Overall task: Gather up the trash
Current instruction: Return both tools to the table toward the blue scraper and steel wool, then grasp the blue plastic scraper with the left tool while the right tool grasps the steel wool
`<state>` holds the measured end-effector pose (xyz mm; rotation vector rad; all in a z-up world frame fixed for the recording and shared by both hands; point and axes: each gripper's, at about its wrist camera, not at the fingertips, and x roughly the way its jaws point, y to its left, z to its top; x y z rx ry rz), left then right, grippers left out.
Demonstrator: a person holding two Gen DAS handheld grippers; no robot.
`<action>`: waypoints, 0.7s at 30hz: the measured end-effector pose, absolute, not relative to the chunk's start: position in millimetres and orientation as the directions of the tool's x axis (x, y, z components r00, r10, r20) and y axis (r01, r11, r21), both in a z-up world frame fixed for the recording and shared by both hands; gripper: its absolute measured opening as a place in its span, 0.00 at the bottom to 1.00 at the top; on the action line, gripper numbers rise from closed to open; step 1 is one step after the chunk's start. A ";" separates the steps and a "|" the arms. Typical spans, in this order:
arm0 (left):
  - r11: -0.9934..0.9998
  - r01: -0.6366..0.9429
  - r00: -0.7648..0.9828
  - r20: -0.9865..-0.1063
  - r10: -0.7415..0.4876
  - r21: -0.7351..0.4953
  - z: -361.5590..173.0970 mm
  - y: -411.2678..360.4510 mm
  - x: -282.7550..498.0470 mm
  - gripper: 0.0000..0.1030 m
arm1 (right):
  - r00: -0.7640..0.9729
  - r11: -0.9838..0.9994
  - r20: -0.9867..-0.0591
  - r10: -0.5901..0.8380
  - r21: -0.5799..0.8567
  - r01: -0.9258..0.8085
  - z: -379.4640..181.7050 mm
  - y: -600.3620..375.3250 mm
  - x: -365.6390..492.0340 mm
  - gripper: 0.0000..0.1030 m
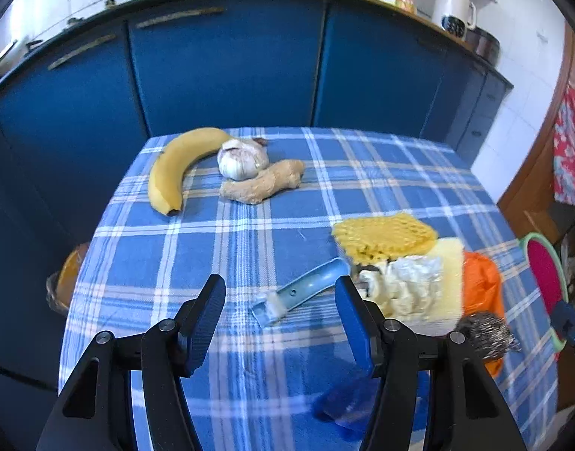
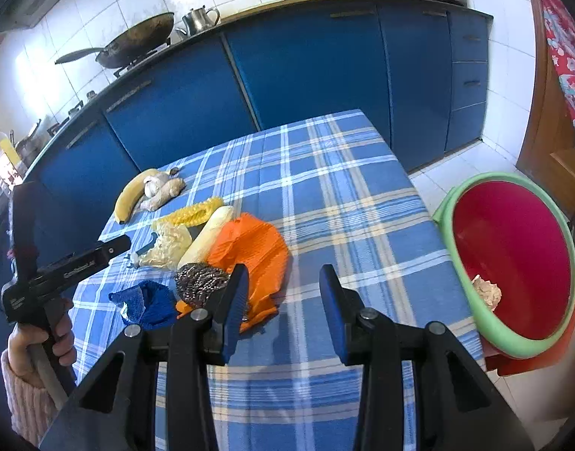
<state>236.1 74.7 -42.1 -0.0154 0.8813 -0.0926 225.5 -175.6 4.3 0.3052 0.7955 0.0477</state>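
My left gripper (image 1: 279,293) is open and empty above the checked tablecloth (image 1: 197,248), just short of a blue peeler (image 1: 302,293). To its right lie crumpled white paper (image 1: 407,282), a yellow mesh (image 1: 385,236), an orange plastic bag (image 1: 482,285) and a steel scourer (image 1: 486,334). My right gripper (image 2: 283,285) is open and empty over the cloth beside the orange bag (image 2: 249,248) and scourer (image 2: 197,282). A red bin with a green rim (image 2: 512,259) stands right of the table with a paper wad (image 2: 486,289) inside.
A banana (image 1: 174,169), garlic (image 1: 242,158) and ginger (image 1: 264,180) lie at the table's far left. A blue cloth (image 2: 148,300) lies near the scourer. Blue cabinets (image 2: 306,67) stand behind the table. The left gripper's body (image 2: 62,263) shows in the right wrist view.
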 end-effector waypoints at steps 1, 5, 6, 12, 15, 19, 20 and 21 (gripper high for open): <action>0.995 0.086 0.626 -0.774 -0.091 -0.047 -45.8 74.2 238.9 0.60 | 0.698 0.956 -0.699 0.156 0.284 0.071 3.2 -172.9 227.0 0.40; 0.990 0.137 0.604 -0.788 -0.120 -0.045 -58.3 70.3 246.1 0.60 | 0.689 0.959 -0.708 0.152 0.275 0.070 0.9 -166.4 230.1 0.40; 0.988 0.146 0.596 -0.794 -0.123 -0.044 -62.3 69.0 247.9 0.60 | 0.687 0.959 -0.710 0.153 0.274 0.070 0.3 -165.3 230.7 0.40; 0.987 0.154 0.568 -0.812 -0.132 -0.052 -76.5 68.6 253.8 0.59 | 0.680 0.960 -0.716 0.161 0.273 0.060 -1.6 -160.1 233.9 0.40; 0.987 0.155 0.581 -0.805 -0.118 -0.032 -77.3 68.7 254.2 0.44 | 0.677 0.961 -0.717 0.167 0.272 0.051 -2.3 -157.9 235.2 0.40; 0.986 0.156 0.577 -0.805 -0.139 -0.059 -76.0 72.6 254.6 0.20 | 0.675 0.962 -0.717 0.174 0.272 0.040 -2.5 -154.8 235.6 0.41; 0.986 0.153 0.575 -0.806 -0.143 -0.066 -75.8 73.8 254.4 0.20 | 0.674 0.962 -0.717 0.176 0.271 0.037 -2.6 -154.0 235.8 0.42; 0.986 0.149 0.572 -0.806 -0.152 -0.080 -75.8 75.7 254.0 0.20 | 0.674 0.962 -0.717 0.178 0.270 0.034 -2.7 -153.0 236.1 0.42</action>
